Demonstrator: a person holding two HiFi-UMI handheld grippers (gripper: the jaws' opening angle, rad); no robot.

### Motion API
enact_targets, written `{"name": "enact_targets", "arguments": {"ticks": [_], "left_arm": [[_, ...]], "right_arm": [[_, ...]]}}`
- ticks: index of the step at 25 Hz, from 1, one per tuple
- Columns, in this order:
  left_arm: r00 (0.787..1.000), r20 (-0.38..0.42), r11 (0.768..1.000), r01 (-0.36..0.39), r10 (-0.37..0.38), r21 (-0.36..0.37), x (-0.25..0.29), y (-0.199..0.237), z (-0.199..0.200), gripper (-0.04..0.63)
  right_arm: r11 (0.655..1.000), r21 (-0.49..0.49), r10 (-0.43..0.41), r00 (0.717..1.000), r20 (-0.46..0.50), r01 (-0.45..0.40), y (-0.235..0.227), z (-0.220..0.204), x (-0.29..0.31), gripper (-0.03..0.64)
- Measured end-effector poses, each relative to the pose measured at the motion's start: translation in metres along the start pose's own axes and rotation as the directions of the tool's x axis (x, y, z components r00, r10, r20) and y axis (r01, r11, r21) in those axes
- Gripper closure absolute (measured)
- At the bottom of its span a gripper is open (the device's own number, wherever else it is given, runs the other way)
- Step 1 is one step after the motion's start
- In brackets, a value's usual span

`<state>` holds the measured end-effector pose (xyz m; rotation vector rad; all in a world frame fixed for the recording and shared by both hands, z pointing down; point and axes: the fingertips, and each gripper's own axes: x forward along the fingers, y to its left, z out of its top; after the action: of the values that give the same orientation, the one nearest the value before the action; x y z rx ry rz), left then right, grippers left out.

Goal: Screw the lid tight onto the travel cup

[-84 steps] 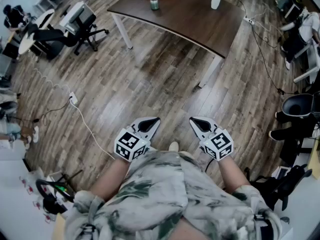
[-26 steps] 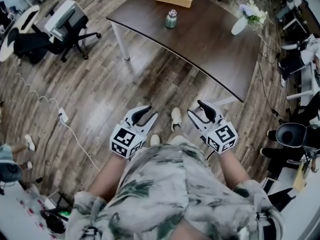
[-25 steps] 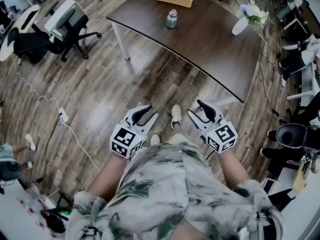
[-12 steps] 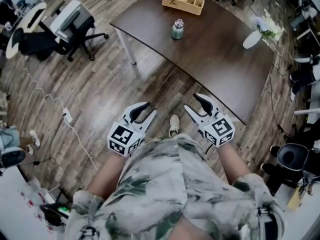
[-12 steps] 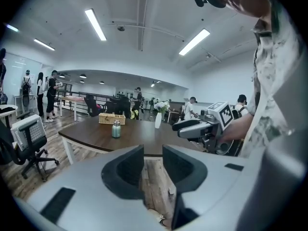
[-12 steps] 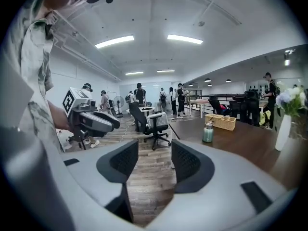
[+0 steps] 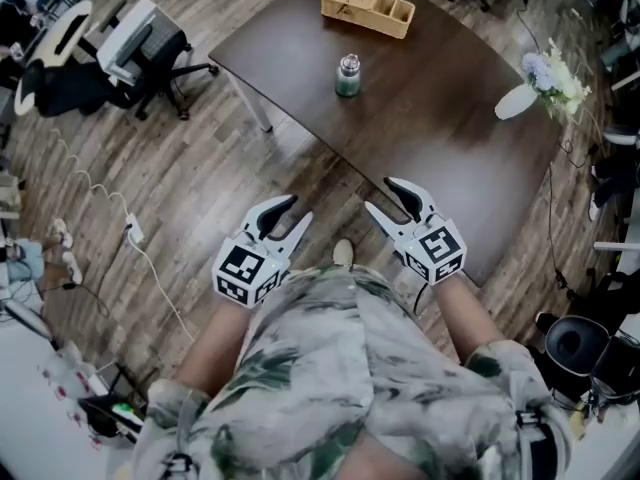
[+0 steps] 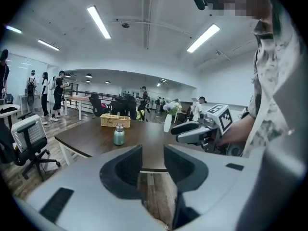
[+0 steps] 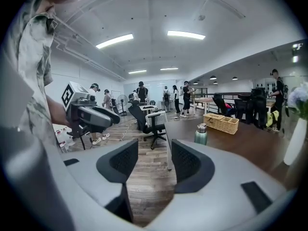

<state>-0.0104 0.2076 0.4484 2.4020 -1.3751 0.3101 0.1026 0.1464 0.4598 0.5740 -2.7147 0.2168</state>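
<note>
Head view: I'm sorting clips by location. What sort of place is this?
Probably an open-plan office: black wheeled office chairs, a large dark brown wooden table on wood-plank flooring, and long ceiling strip lights.

Pale short-sleeved shirt (image 7: 330, 368), grey-green leaf print, white shoe (image 7: 343, 253)

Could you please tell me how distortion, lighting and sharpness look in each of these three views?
Head view: strong fisheye bend, so the table edge curves; evenly lit and sharp. Left gripper view: dark round vignette, a ceiling light strip blown out white, the travel cup small but clear. Right gripper view: same vignette, and the vase at the rim looks stretched and soft.
</note>
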Motion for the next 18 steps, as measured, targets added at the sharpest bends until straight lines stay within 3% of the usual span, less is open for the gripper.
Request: {"name": "enact_targets", "arguments": {"ticks": [11, 18], "left_arm": [[0.999, 0.01, 0.999, -0.036, 0.036, -0.004, 0.07, 0.041, 0.028, 0.454], [1.0, 0.002, 1.0, 0.014, -0.014, 0.019, 0.113, 0.082, 0.043, 0.453]], "right_arm": [[1.0, 0.011, 0.003, 1.0, -0.009, -0.003, -0.088, -0.005, 0.045, 0.37], [0.999, -0.003, -0.047, 0.998, -0.036, 0.047, -0.138, -0.008, 0.091, 0.349]]}}
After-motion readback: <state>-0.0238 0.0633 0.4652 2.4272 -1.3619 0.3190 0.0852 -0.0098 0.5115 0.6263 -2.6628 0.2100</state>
